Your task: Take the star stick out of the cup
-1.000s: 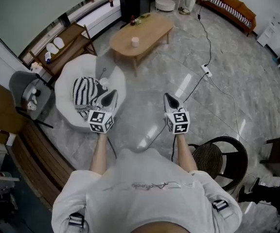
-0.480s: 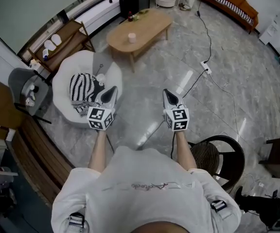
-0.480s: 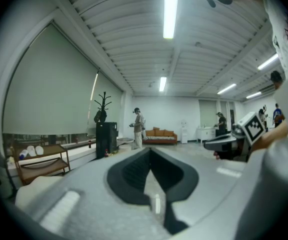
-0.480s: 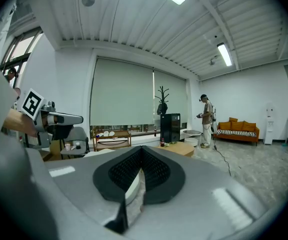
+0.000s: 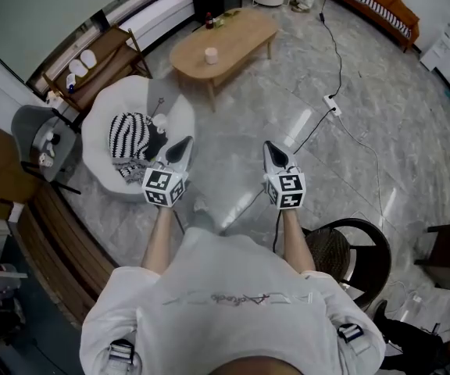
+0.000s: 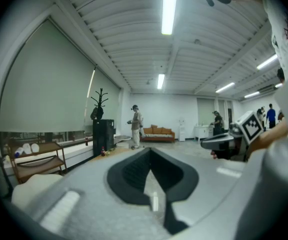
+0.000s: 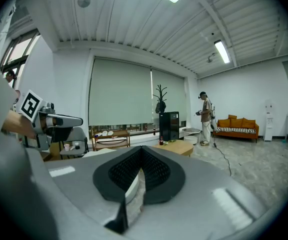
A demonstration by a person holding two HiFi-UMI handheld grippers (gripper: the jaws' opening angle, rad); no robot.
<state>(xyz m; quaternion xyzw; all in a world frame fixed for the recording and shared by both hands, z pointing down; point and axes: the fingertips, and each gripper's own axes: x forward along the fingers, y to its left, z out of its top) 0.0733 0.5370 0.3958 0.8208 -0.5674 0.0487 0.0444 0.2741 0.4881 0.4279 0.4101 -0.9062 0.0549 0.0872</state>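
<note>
A thin star stick (image 5: 161,102) stands in a small white cup (image 5: 160,121) on a white round seat (image 5: 104,123), beside a black-and-white striped cushion (image 5: 127,135). My left gripper (image 5: 186,141) hangs in the air just right of that seat, shut and empty, short of the cup. My right gripper (image 5: 269,147) is level with it over the grey floor, also shut and empty. In the left gripper view the left gripper (image 6: 150,149) has its jaws together at the tip. The right gripper (image 7: 141,148) looks the same in its own view.
A wooden coffee table (image 5: 241,30) with a small cup (image 5: 211,55) stands beyond the seat. A wooden bench (image 5: 92,61) and a grey chair (image 5: 33,131) are at left. A black round chair (image 5: 366,237) is at right. A cable and power strip (image 5: 330,100) lie on the floor.
The whole view has shifted a little: the seat and table sit slightly higher and further left. A foot now shows below the grippers. Both grippers stay shut in front.
</note>
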